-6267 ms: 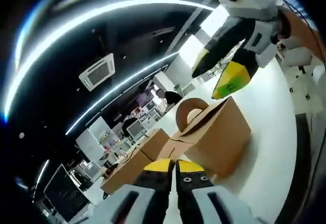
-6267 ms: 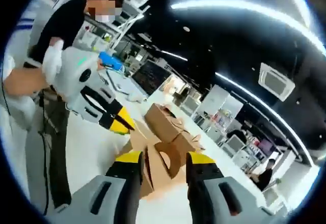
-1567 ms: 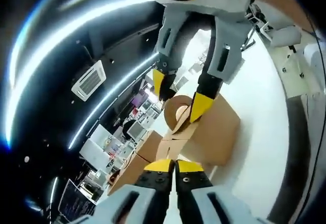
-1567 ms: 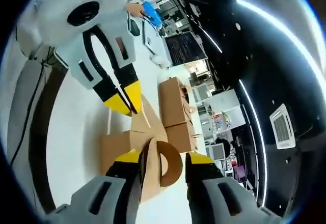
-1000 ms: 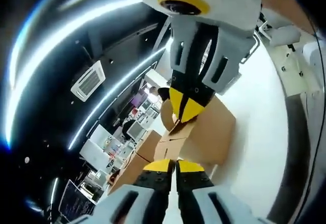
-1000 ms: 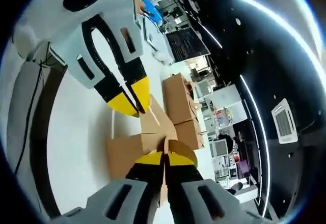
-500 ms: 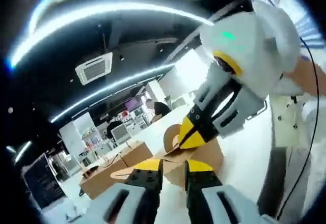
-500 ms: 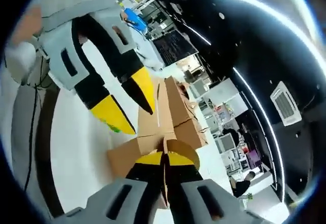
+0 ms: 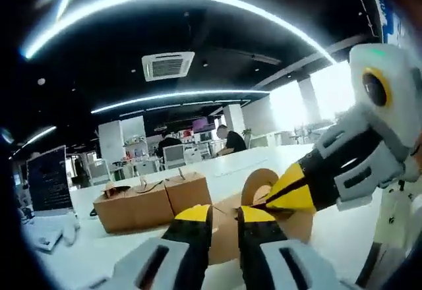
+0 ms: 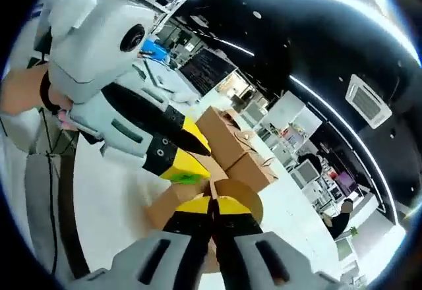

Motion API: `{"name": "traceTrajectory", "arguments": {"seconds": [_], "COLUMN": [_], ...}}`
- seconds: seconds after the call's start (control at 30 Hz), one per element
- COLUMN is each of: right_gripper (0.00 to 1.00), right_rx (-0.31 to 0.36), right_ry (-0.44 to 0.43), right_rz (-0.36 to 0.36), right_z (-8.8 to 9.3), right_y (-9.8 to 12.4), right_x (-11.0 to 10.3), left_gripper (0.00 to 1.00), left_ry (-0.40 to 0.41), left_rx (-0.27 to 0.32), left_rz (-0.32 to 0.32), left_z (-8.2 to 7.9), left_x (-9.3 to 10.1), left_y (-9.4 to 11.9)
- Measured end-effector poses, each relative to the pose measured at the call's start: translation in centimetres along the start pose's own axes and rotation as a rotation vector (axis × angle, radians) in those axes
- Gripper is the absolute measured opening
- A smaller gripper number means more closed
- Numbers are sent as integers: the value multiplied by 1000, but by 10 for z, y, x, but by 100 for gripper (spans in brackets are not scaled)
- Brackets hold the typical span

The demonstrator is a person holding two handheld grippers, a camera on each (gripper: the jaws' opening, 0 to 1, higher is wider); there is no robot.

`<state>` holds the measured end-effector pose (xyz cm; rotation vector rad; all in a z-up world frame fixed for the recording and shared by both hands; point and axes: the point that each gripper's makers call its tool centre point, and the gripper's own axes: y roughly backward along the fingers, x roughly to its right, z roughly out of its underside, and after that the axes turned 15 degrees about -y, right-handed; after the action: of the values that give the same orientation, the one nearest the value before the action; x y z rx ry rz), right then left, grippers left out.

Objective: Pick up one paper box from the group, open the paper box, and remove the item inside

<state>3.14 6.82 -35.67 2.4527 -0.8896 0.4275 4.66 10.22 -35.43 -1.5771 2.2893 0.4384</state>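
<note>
On the white table [image 9: 132, 250], left gripper view: the brown paper box [image 9: 227, 240] sits right behind the left gripper [image 9: 224, 214], whose yellow-tipped jaws stand slightly parted with box cardboard in the gap; whether they press it I cannot tell. From the right, the right gripper [image 9: 264, 204] comes in with jaws clenched on the round handle flap [image 9: 254, 184]. More paper boxes [image 9: 151, 201] sit in a row further back, near a monitor [image 9: 49, 178].

Right gripper view: right gripper [image 10: 211, 204] pinched tight on the arched handle flap [image 10: 241, 194]; left gripper [image 10: 191, 155] just beside it, low against the paper box [image 10: 168, 207]. Other boxes [image 10: 231, 145] behind.

Step in hand, by my reading: opening. Box top not yet spread, nothing inside visible. Next move likely calls for drawing the flap away while the left steadies the body. Thin cardboard, probably tears easily.
</note>
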Motion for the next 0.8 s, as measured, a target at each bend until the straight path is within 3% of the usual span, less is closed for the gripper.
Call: {"name": "traceTrajectory", "arguments": {"seconds": [0.2, 0.8], "right_gripper": [3, 2], "right_rx": [15, 101], "right_ry": [-77, -152], "right_rz": [-1, 59], "right_z": [-1, -14], "right_y": [-3, 7], "right_x": [1, 19], "left_gripper": [16, 16], "left_ry": [59, 15], "left_rx": [-9, -21], "left_rz": [30, 18], "left_z": [4, 7], "left_x": [0, 2], "left_y": [1, 4]}}
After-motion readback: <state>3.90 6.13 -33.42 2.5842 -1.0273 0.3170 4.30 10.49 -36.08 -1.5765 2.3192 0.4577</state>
